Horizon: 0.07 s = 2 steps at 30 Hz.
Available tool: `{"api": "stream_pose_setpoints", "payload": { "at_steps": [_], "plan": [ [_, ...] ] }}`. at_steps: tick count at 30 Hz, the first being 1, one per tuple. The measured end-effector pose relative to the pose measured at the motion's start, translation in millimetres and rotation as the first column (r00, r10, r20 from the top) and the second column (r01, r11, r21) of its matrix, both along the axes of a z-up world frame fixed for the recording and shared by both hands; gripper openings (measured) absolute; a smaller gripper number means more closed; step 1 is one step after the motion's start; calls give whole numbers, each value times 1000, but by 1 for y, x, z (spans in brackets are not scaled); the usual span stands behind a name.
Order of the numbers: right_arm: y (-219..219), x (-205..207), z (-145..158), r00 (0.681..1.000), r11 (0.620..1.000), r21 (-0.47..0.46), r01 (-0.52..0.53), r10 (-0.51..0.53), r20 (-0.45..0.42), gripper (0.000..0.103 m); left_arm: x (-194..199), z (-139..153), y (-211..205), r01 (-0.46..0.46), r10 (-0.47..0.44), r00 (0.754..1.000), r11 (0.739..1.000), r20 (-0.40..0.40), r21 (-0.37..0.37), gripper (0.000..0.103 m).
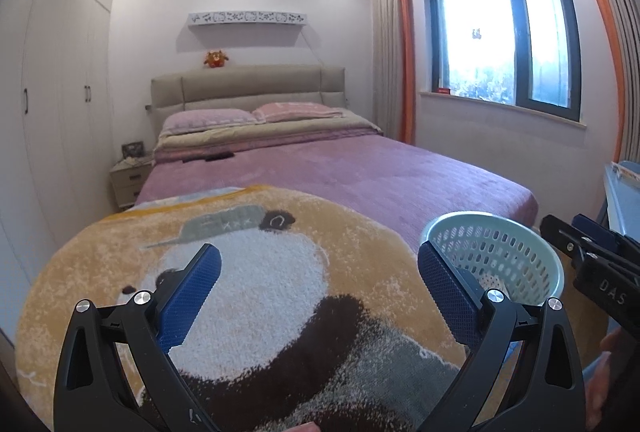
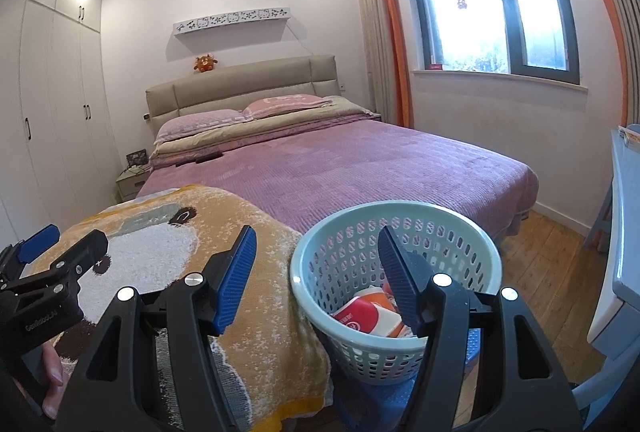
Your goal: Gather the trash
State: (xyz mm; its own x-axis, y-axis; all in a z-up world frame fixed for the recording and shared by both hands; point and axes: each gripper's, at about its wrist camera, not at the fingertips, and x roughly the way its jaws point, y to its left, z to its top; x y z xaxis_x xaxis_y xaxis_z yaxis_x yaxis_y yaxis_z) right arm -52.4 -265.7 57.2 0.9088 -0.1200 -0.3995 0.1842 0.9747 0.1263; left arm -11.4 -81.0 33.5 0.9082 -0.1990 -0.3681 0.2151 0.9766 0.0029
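A pale green perforated basket (image 2: 396, 228) stands beside the foot of the bed; it also shows in the left wrist view (image 1: 496, 232). Inside it lies red, orange and white packaging (image 2: 366, 314). My right gripper (image 2: 316, 244) is open and empty, held above the basket's near left rim. My left gripper (image 1: 320, 264) is open and empty over a panda-patterned blanket (image 1: 256, 296). The left gripper also shows at the left edge of the right wrist view (image 2: 64, 240). The right gripper shows at the right edge of the left wrist view (image 1: 576, 228).
A bed with a purple cover (image 2: 360, 159) fills the middle. White wardrobes (image 2: 44, 103) line the left wall, with a nightstand (image 2: 132, 181) beside the bed. A window with orange-edged curtains (image 2: 496, 3) is on the right. A pale blue-white furniture edge (image 2: 624, 232) stands at the right over wooden floor (image 2: 548, 272).
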Motion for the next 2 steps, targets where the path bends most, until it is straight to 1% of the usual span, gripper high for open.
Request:
{"api": "stream_pose_setpoints", "payload": {
  "at_steps": [2],
  "plan": [
    [6, 3, 0, 1000, 1000, -3, -14, 14, -5, 60, -1, 1, 4, -10, 10, 1000, 1000, 1, 2, 96]
  ]
}}
